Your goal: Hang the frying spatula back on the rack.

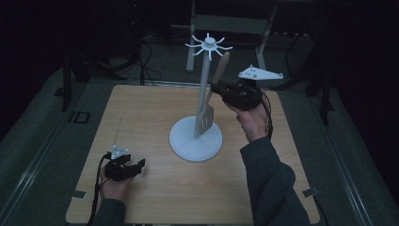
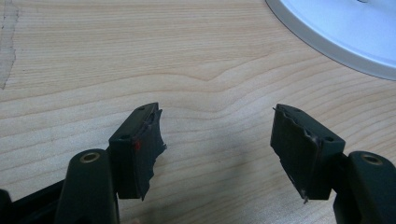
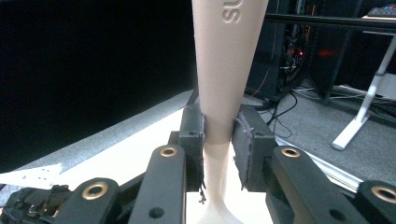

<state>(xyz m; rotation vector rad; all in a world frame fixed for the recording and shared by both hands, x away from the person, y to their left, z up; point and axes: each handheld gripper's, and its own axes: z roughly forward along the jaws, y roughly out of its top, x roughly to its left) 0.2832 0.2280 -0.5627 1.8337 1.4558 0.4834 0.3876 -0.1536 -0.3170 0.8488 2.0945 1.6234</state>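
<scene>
Dark surroundings ring a pale wooden table (image 1: 155, 117), where a person works with a two-jaw gripper in each hand; cables and the legs of other furniture show dimly on the grey floor beyond the far edge. At the table's middle stands a white utensil stand (image 1: 196, 139), a round base with a slim upright pole topped by a ring of short radiating hooks; just beside the pole, on its right in the high view, a beige slotted spatula (image 1: 214, 89) is held off the table, its handle slanting up toward the hooks and its slotted blade hanging low above the base. The right gripper (image 1: 217, 87) is clamped on the spatula's handle; in the right gripper view the two black pads press against either side of the beige handle (image 3: 218, 116), which rises out of the top of the picture with raised lettering on it, while the neck narrows below the pads. A grey three-cornered plate (image 1: 260, 73) sits atop that gripper, and the person's right hand (image 1: 251, 120) grips it from below, a dark sleeve trailing to the bottom edge. Near the front left corner the left gripper (image 1: 139, 164) lies low over the wood, well apart from the stand; in the left gripper view its jaws stand spread wide with bare wood grain between them, the curved rim of the stand's base (image 2: 327, 49) at upper right.
</scene>
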